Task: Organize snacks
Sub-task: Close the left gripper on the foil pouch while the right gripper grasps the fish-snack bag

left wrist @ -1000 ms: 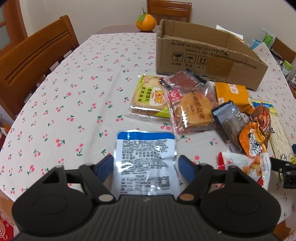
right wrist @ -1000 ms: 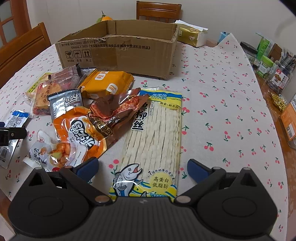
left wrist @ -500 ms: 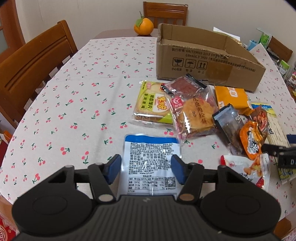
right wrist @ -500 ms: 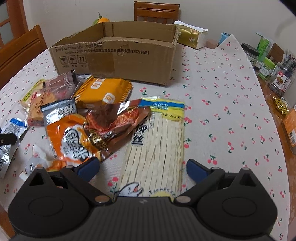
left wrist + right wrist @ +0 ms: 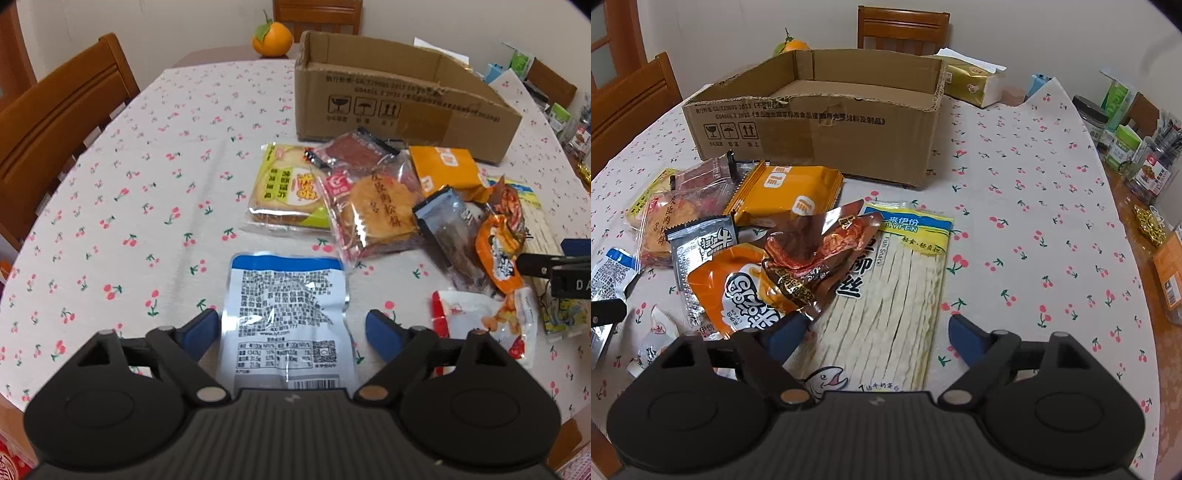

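While both grippers stood low over the near edge of the cherry-print cloth on the bench (image 5: 122, 192), the task was at the pick-up stage, with no packet yet lifted. At the left, the left gripper (image 5: 291, 326) straddled the silver foil pouch with a blue top band (image 5: 288, 310), which lay flat, printed side up; the jaws were opening, the pouch lay between them, and neither pad pressed on it. Right of the pouch lay the loose pile of snacks: a green-and-yellow biscuit packet (image 5: 288, 188), a clear-wrapped round pastry (image 5: 376, 214), a flat orange packet (image 5: 786, 192), a grey foil sachet (image 5: 701, 247), an orange pouch with white lettering (image 5: 738, 291) and a brown crinkled wrapper (image 5: 820, 247) overlapping one another. Further right, the right gripper (image 5: 875, 334) straddled the near end of the long clear packet of pale fish strips (image 5: 890, 295); its jaws were closing, still wide, with no pad contact visible. Behind the pile stood the open brown cardboard box (image 5: 827, 125), apparently empty and the probable destination. The next move likely called for each pair of jaws to close on its packet edge, then lift clear before carrying it to the box. The thin foil would probably slip or buckle under a shallow bite.
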